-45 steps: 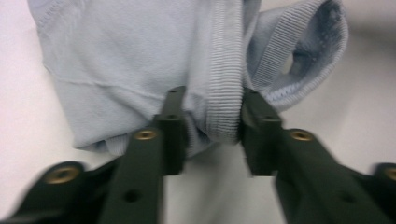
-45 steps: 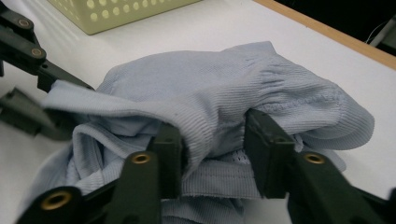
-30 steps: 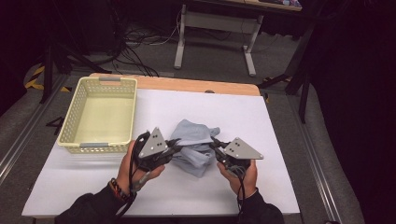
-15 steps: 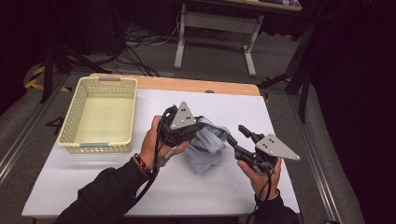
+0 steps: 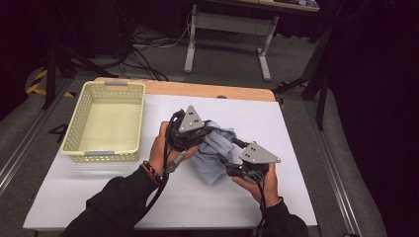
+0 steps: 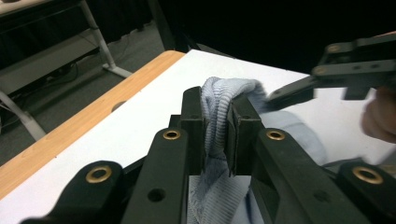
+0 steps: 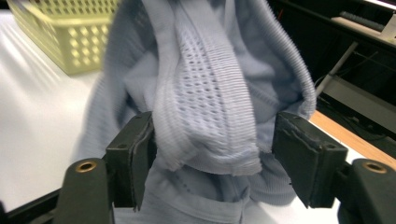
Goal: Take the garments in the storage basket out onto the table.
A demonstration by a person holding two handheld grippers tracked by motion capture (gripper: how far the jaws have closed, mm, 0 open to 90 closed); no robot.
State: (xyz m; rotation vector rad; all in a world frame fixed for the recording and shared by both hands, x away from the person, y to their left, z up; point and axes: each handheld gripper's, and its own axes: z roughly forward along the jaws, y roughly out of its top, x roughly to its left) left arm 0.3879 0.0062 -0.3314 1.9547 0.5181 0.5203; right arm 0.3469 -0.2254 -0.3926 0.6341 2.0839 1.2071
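The left gripper (image 5: 210,132) is clamped on a ribbed fold of the cloth (image 5: 215,155), holding it up off the table (image 5: 99,197); the left gripper view shows that fold (image 6: 217,116) squeezed between the two pads. The right gripper (image 5: 228,152) has just been opening: its jaws stand wide, with the cloth's mesh band (image 7: 205,102) hanging between them, near the left-hand pad while the other pad stands clear.

The cloth is bunched between the two grippers, its lower part resting on the table. To the cloth's left stands a yellow basket (image 5: 79,153), well apart from it; nothing lies between. In the right gripper view the basket (image 7: 65,28) shows behind the cloth. The left gripper view catches the right gripper (image 6: 280,95) just beyond the cloth, and the table's wooden edge (image 6: 93,109).
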